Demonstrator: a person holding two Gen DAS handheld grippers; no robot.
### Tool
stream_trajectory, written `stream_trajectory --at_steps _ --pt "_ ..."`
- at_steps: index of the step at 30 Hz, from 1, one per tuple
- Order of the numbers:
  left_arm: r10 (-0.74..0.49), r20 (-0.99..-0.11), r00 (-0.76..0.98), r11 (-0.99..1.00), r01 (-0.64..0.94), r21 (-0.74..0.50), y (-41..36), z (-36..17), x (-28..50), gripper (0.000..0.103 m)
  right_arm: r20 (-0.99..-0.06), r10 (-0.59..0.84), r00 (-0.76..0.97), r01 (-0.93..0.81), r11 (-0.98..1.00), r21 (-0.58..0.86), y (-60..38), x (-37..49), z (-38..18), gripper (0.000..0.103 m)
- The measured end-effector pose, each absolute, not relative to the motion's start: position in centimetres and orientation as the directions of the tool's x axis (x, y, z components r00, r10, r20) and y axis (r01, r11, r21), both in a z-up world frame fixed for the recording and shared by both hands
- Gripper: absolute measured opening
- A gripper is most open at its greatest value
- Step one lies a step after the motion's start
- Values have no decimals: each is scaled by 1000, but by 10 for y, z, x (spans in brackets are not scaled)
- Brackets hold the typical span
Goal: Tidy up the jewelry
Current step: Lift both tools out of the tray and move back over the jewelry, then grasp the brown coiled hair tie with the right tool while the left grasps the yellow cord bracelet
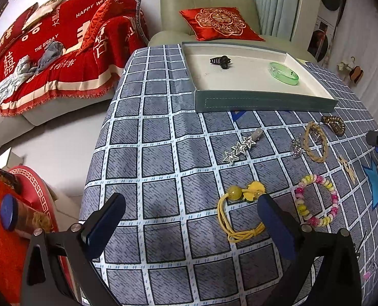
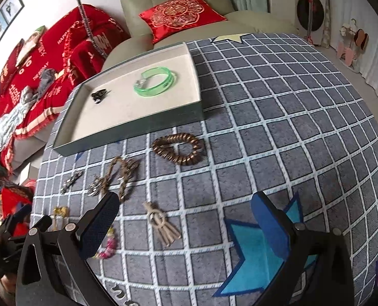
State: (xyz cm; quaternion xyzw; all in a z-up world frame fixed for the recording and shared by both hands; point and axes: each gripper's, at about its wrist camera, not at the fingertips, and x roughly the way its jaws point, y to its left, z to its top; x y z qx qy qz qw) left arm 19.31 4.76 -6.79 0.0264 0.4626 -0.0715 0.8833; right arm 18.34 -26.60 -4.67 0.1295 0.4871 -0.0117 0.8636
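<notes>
A shallow grey-green tray [image 1: 262,102] [image 2: 127,132] on the checked tablecloth holds a black claw clip [image 1: 220,61] [image 2: 99,94] and a green bangle [image 1: 284,73] [image 2: 155,81]. Loose on the cloth lie a star hair clip [image 1: 238,149], a yellow hair tie [image 1: 239,211], a beaded bracelet [image 1: 316,200], a braided rope bracelet [image 1: 315,141] [image 2: 124,176], a brown coil hair tie [image 1: 334,125] [image 2: 180,148] and a beige tassel piece [image 2: 162,225]. My left gripper [image 1: 191,223] hangs open above the cloth, left of the yellow hair tie. My right gripper [image 2: 185,220] is open over the tassel piece.
A red-covered sofa [image 1: 48,58] and a green armchair [image 1: 206,2] with a red cushion [image 1: 220,23] stand behind the table. The table's left edge [image 1: 97,153] drops to the floor. A red round box [image 1: 33,193] sits low at the left.
</notes>
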Motion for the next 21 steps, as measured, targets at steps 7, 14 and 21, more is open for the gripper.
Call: stream_trajectory --at_steps 7,14,21 --pt "-105 -831 547 985 173 -11 41 -74 196 103 -859 46 510 181 970 160 -273 207 -57 103" --pt "-116 -837 534 980 198 -10 36 -79 199 103 -868 -1 496 200 973 113 -277 231 -68 100" --pt "-136 -844 519 973 231 -15 28 -84 203 93 -880 -19 475 159 985 65 -265 246 -80 90"
